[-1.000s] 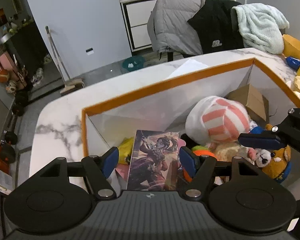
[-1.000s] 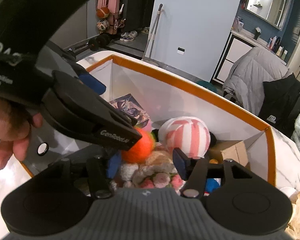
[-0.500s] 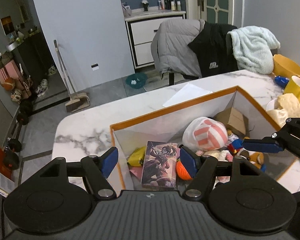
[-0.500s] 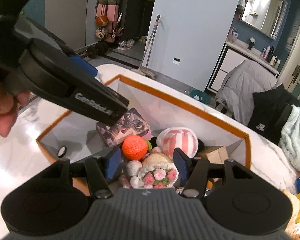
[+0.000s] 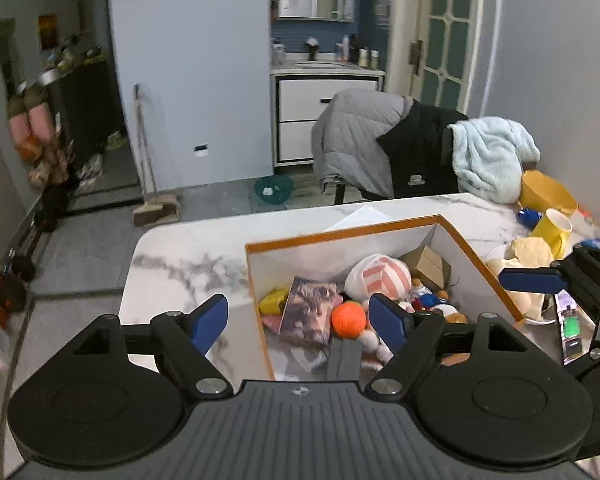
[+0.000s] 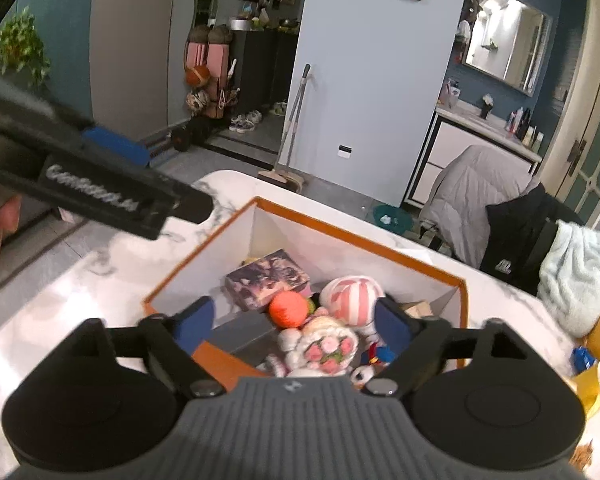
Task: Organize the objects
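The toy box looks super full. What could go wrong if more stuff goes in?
The orange ball sits high on the pile in the box; another toy dropped in might send it rolling, maybe over the rim. The yellow mug and other clutter crowd the table edge beside the box, so a reaching right gripper could knock them. Both it and the left gripper are open and empty, so nothing can drop yet.
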`<state>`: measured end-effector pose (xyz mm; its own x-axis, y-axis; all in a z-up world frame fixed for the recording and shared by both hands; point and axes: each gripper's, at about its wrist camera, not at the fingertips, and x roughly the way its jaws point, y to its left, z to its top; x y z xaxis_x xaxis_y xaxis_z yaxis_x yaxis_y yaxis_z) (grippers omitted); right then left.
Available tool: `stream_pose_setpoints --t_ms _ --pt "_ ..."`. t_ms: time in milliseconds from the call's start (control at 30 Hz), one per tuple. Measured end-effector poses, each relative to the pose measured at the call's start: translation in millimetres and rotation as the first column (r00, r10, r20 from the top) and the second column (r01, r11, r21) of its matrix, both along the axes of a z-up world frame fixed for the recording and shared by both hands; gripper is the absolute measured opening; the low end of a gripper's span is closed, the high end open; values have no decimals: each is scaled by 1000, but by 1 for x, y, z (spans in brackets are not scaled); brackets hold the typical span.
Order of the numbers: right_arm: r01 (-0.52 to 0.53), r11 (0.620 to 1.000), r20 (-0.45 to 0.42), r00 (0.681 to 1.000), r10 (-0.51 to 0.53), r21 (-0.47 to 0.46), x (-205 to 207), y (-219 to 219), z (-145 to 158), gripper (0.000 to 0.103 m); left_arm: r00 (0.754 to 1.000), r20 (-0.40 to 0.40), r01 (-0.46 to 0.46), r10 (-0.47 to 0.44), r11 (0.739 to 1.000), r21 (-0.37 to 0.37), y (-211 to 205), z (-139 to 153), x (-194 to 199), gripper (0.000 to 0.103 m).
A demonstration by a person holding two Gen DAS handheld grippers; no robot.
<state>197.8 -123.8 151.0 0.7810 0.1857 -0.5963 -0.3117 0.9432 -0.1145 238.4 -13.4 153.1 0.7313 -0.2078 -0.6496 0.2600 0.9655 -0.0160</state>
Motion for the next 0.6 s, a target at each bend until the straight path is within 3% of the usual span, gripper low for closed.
stream_pose_setpoints --t_ms 267,433,600 --pt "11 994 41 999 -15 108 -50 -8 3 102 1000 27 -7 9 998 -68 16 6 -47 103" --pt "88 976 35 995 -97 197 -66 -22 6 102 999 25 -39 42 993 -111 21 -4 -60 103" --pt "177 948 55 979 -198 264 -82 -34 13 102 999 11 -39 40 998 -44 16 -12 -66 103"
